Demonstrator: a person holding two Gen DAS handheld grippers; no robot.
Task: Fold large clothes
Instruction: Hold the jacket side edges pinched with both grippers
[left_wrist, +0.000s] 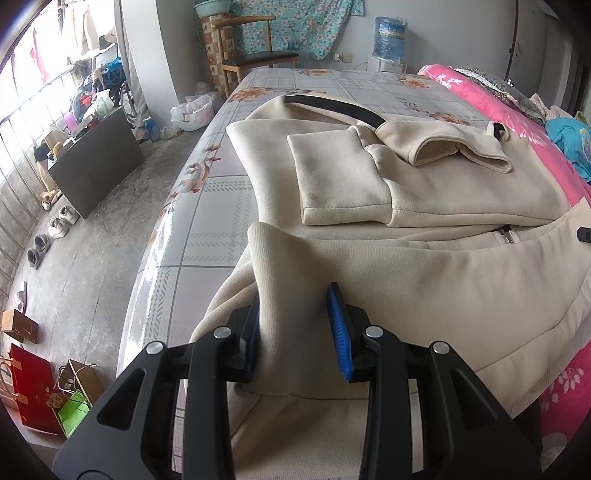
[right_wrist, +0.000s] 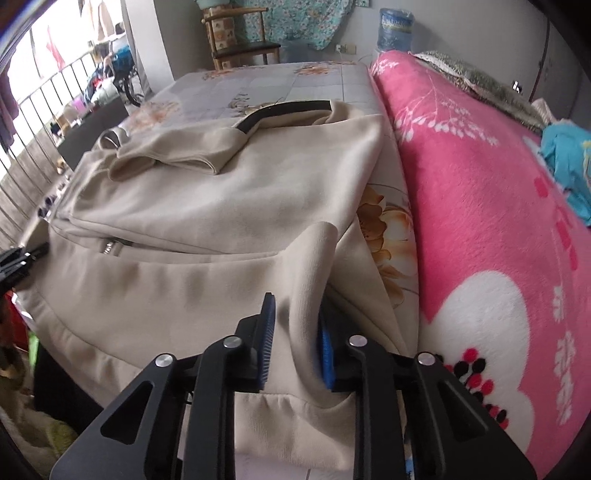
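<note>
Both tongs grip jacket (left_wrist: 424, 266) hem | left (left_wrist: 295, 328) | right (right_wrist: 295, 343)

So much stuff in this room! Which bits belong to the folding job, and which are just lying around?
In the job:
- beige jacket, sleeves already folded in
- left gripper, hem fabric bunched between its pads
- right gripper, pinching a hem fold
- bed, the work surface

Lying about:
- pink blanket
- chair
- water bottle
- shoes
- gift bags

Jacket (left_wrist: 424, 266) hem hidden under both tools.
</note>
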